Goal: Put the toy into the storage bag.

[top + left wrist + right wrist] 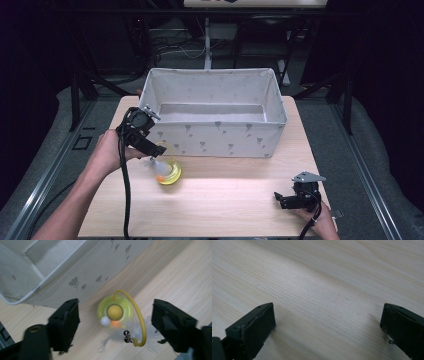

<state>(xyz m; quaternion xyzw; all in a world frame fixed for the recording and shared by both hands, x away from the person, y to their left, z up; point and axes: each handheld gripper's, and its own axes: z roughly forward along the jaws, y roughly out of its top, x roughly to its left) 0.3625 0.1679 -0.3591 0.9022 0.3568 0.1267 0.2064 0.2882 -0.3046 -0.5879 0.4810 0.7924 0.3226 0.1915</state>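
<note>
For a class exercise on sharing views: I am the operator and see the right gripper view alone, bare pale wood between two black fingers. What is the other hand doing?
Observer: The left gripper hangs over a round yellow plastic toy with a curved yellow wire and white feathers.
Operator: Is the toy gripped?
Observer: No. The left gripper view has its fingers apart on either side, touching nothing.
Operator: What lies beyond the toy?
Observer: A white rectangular fabric box printed with grey leaves, open-topped, on the pale wooden table.
</note>
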